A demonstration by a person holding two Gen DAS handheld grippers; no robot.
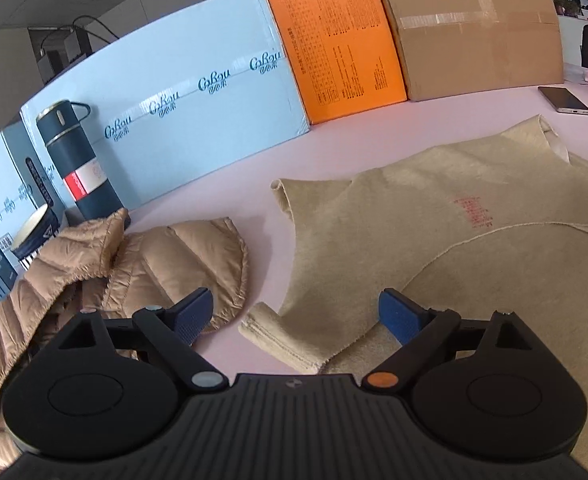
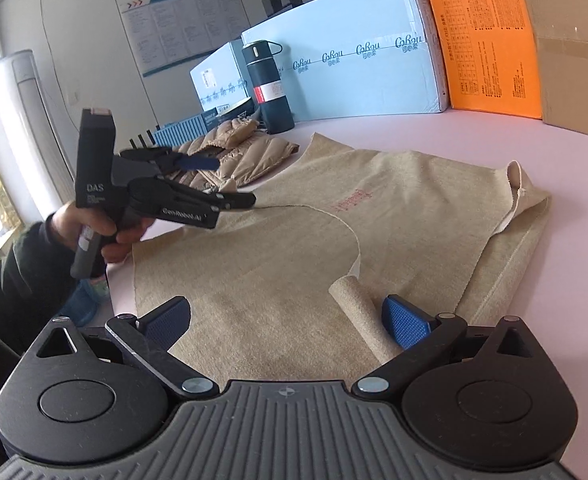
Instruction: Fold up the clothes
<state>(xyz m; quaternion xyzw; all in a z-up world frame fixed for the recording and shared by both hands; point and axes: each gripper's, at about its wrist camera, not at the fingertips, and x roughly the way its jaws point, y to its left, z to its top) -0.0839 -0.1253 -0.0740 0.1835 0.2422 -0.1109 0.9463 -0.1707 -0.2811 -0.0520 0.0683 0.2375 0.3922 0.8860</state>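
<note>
A beige knitted sweater (image 2: 393, 208) with small red lettering on its chest lies spread on the pale pink table (image 2: 473, 136), one part folded over the body so that a curved hem line crosses it; a rolled beige cuff (image 2: 353, 300) of the sleeve rests on top near the right gripper (image 2: 290, 320), whose blue-padded fingers (image 2: 407, 326) stand wide apart above the cloth, gripping nothing; the left gripper (image 1: 294, 314) hovers over the sweater's near edge, its jaws likewise spread with nothing between them, and the other ribbed cuff (image 1: 282, 340) lies just below them; in the right wrist view a hand holds this left tool above the garment; a tan quilted puffer jacket (image 1: 134, 268) lies crumpled beside the sweater, apart from it; behind stand a dark blue flask (image 1: 76, 160), a light blue carton (image 1: 198, 92), an orange box (image 1: 337, 40) and a brown cardboard box (image 1: 477, 28); a phone (image 1: 565, 100) lies near the table's far edge.
</note>
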